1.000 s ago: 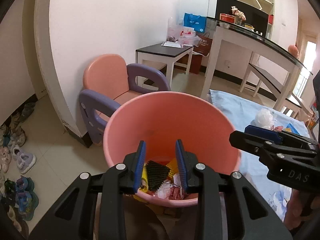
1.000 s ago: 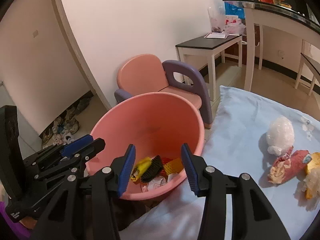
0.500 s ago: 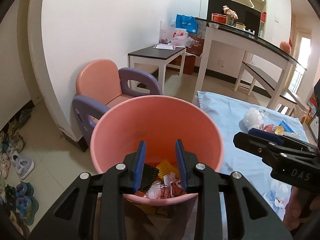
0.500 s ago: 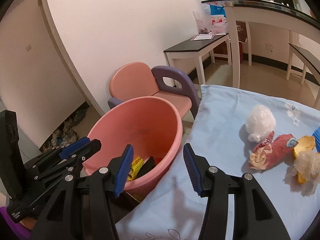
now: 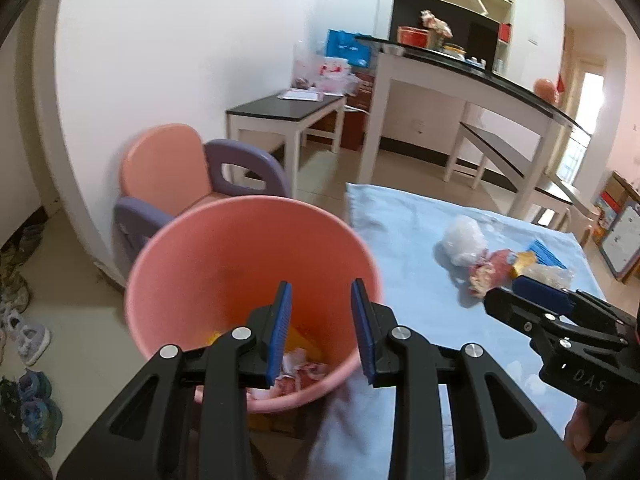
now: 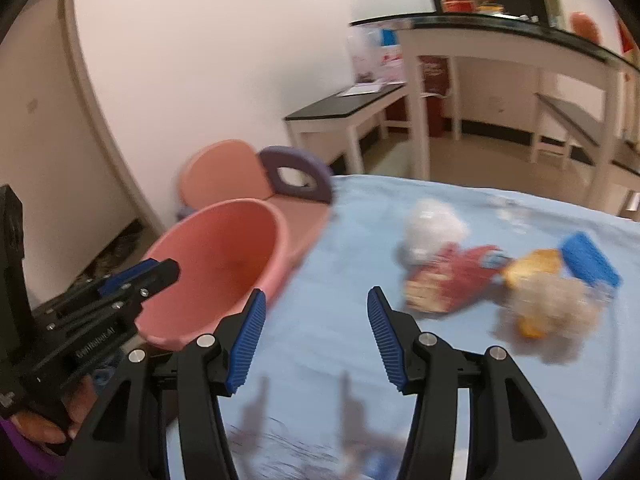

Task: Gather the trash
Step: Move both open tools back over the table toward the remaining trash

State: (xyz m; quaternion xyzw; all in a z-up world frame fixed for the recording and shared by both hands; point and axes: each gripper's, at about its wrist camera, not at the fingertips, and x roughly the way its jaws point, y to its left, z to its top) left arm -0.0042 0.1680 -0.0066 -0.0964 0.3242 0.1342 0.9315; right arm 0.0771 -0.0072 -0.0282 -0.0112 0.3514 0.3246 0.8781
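A pink bucket (image 5: 208, 256) with wrappers at its bottom stands at the left edge of a table under a light blue cloth (image 5: 404, 240). My left gripper (image 5: 320, 336) is open and empty over the bucket's near rim. My right gripper (image 6: 316, 340) is open and empty above the cloth, right of the bucket (image 6: 216, 264). Trash lies on the cloth ahead of it: a white crumpled bag (image 6: 432, 224), a red wrapper (image 6: 452, 280), a yellow wrapper (image 6: 534, 266), a clear crumpled bag (image 6: 552, 304) and a blue packet (image 6: 590, 266). The view is blurred.
A pink and purple child's chair (image 5: 188, 180) stands behind the bucket by the white wall. A low black-topped side table (image 5: 288, 108) and a tall counter (image 5: 472, 76) stand further back. Shoes (image 5: 24, 336) lie on the floor at left.
My right gripper has swung right, away from the bucket and toward the trash on the cloth, and its jaws have widened. My left gripper has pulled back slightly; the bucket sits lower and further left.
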